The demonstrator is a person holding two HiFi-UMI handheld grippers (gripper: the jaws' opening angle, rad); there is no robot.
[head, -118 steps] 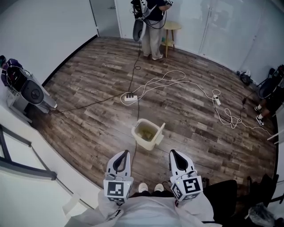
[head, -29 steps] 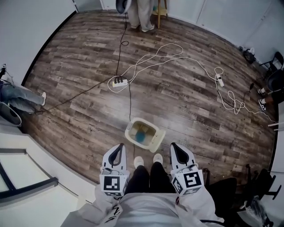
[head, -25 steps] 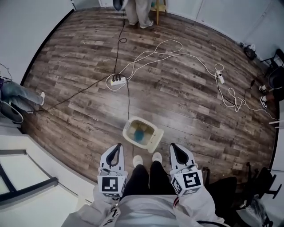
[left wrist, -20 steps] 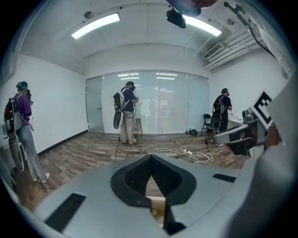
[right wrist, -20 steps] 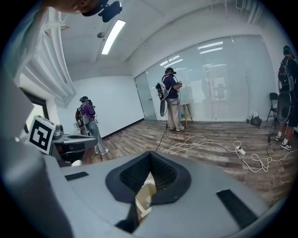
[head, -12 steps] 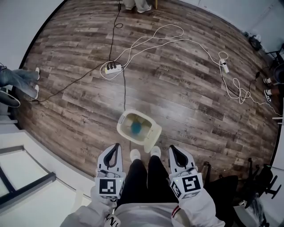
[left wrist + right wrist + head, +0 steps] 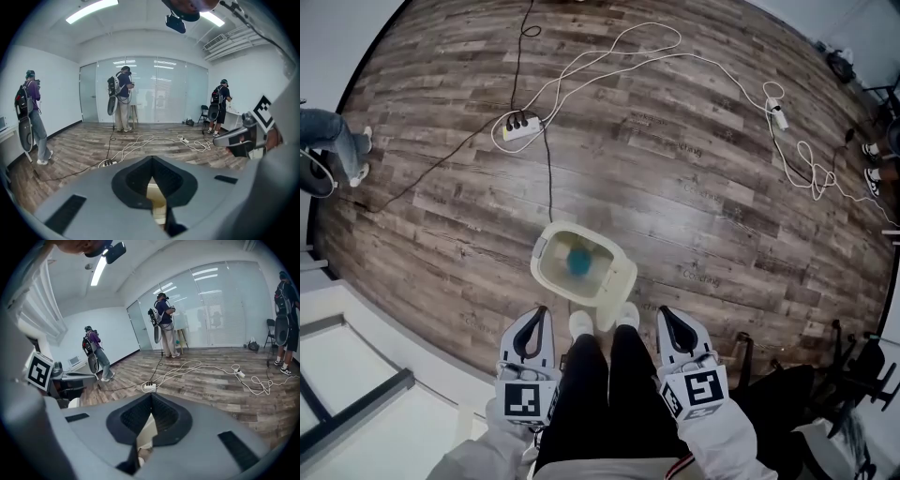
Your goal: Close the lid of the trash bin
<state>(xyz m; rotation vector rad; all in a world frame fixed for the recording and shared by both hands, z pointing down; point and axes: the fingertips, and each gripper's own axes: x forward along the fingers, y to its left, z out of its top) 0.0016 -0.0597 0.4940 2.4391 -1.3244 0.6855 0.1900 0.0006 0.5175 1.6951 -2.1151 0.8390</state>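
Observation:
A cream trash bin (image 7: pixel 546 279) stands open on the wood floor just ahead of my shoes. Its lid (image 7: pixel 619 282) hangs down at its right side, and something blue-green (image 7: pixel 578 262) lies inside. My left gripper (image 7: pixel 537 312) is held low, near and to the left of the bin, jaws together and holding nothing. My right gripper (image 7: pixel 664 313) hovers near and to the right of the bin, also shut and holding nothing. A strip of the bin (image 7: pixel 158 198) shows under the jaws in the left gripper view, and the bin (image 7: pixel 144 431) shows likewise in the right gripper view.
A power strip (image 7: pixel 515 127) with a black cable running to the bin and looping white cables (image 7: pixel 609 58) lie on the floor beyond. A white ledge (image 7: pixel 366 366) runs along the lower left. Chair legs (image 7: pixel 848 361) stand at right. Other people (image 7: pixel 123 101) stand farther off.
The bin has come closer in the head view and now sits right in front of the shoes. Both grippers keep their pose, shut.

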